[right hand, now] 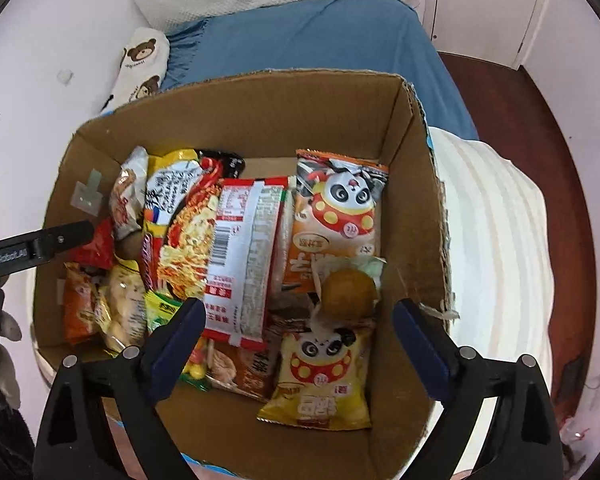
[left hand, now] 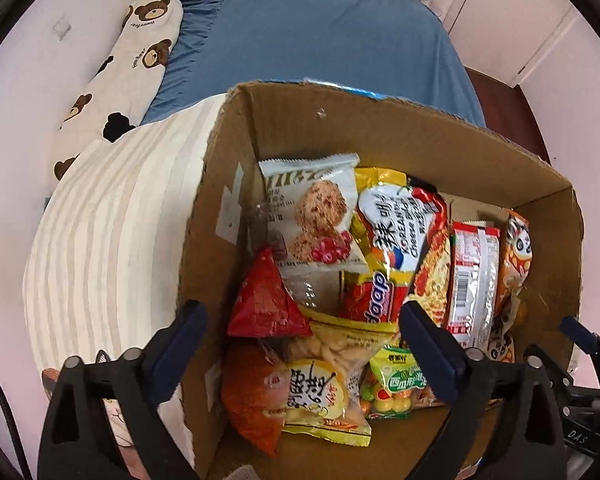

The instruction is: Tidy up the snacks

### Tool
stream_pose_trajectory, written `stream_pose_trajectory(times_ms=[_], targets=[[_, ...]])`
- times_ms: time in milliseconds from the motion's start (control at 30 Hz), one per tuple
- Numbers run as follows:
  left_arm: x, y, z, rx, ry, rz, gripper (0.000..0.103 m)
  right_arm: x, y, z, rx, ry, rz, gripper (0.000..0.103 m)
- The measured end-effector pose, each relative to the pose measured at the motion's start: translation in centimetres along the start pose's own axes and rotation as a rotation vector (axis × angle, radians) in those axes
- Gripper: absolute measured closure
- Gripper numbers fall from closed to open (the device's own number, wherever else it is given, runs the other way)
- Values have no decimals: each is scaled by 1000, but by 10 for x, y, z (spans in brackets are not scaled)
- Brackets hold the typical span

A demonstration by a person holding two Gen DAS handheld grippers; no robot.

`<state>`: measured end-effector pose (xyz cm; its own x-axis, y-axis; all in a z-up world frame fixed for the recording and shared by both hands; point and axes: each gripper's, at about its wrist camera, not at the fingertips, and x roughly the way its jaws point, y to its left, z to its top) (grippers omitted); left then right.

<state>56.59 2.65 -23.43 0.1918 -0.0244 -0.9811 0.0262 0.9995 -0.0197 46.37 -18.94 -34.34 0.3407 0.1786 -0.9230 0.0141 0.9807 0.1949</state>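
An open cardboard box (left hand: 420,136) (right hand: 260,108) holds several snack packets. In the left wrist view I see a cookie packet (left hand: 316,212), a noodle pack (left hand: 404,236), a red triangular packet (left hand: 266,300) and a yellow chip bag (left hand: 332,384). In the right wrist view I see a red-and-white pack (right hand: 240,256), an orange panda bag (right hand: 336,216), a yellow panda bag (right hand: 324,380) and a round brown bun (right hand: 348,294). My left gripper (left hand: 300,340) is open and empty above the box's left side. My right gripper (right hand: 300,336) is open and empty above the box's right side.
The box sits on a bed with a striped white quilt (left hand: 112,220) (right hand: 500,220) and a blue sheet (left hand: 320,36). A bear-print pillow (left hand: 128,64) lies along the wall. The left gripper's body (right hand: 40,246) shows at the right wrist view's left edge. Dark wooden floor (right hand: 540,120) lies to the right.
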Motion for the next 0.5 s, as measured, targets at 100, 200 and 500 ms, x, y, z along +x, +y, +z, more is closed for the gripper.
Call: stream_pose_trajectory(times_ms=[100, 200, 500], targets=[[-3, -2, -12, -5, -11, -38, 4, -2, -3, -5, 19, -9, -10, 5], [-8, -6, -23, 0, -23, -47, 4, -8, -6, -11, 30, -27, -28, 4], [-24, -18, -49, 12, -58, -66, 0, -20, -7, -25, 32, -43, -68, 3]])
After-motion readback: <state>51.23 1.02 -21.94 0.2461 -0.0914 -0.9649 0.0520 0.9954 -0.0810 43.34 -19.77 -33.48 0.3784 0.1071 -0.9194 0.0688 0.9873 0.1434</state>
